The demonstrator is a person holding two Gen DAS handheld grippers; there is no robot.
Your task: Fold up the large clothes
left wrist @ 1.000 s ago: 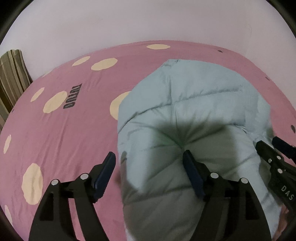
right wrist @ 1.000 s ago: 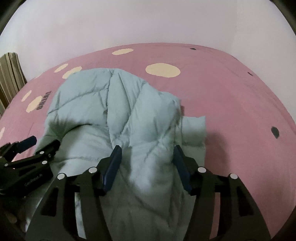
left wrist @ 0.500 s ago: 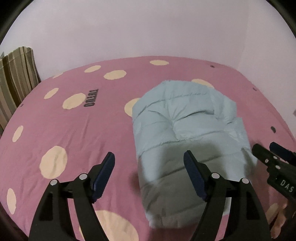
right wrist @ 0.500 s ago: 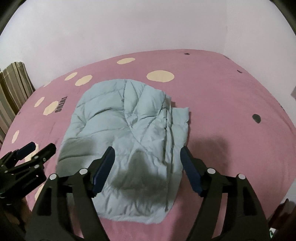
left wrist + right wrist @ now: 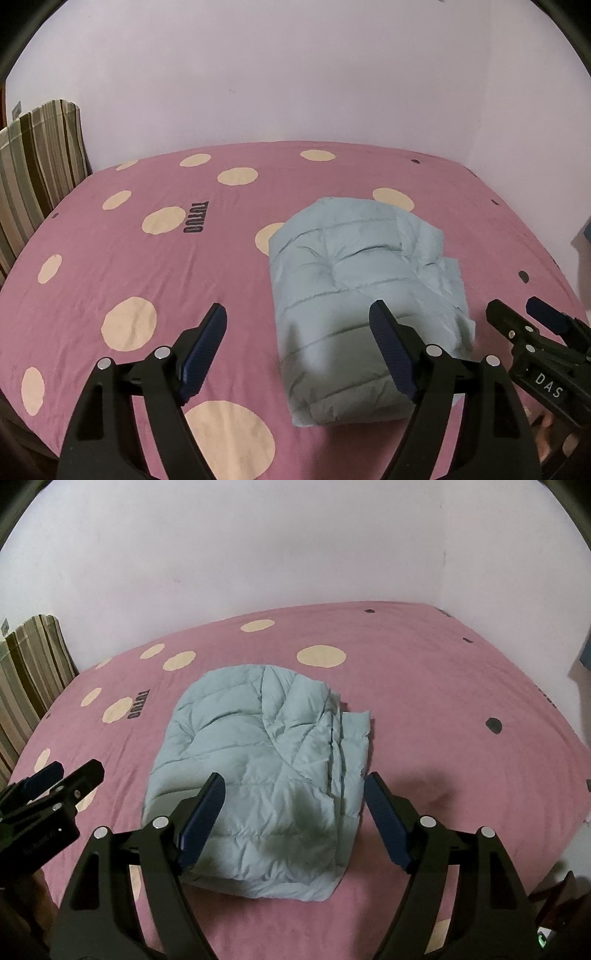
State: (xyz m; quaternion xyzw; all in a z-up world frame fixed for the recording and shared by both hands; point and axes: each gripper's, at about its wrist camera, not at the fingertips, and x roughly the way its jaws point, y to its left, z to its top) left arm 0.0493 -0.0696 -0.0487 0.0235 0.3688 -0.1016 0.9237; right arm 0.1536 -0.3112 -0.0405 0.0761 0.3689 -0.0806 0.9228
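Pale-blue quilted puffer jacket (image 5: 365, 295), folded, lies on the pink dotted bedsheet (image 5: 110, 258) ahead of the left gripper (image 5: 297, 317), whose jaws gape empty. Right view: the right gripper (image 5: 293, 792) is opening above the jacket (image 5: 266, 760), nothing between its pads.

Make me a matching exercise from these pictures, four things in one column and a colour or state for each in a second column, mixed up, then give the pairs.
Things:
1. puffer jacket
2. bedsheet
3. curtain
4. left gripper

Descriptions:
A. striped brown and beige
B. jaws apart, holding nothing
C. light blue, folded into a bundle
D. pink with cream dots

Pairs: 1-C, 2-D, 3-A, 4-B
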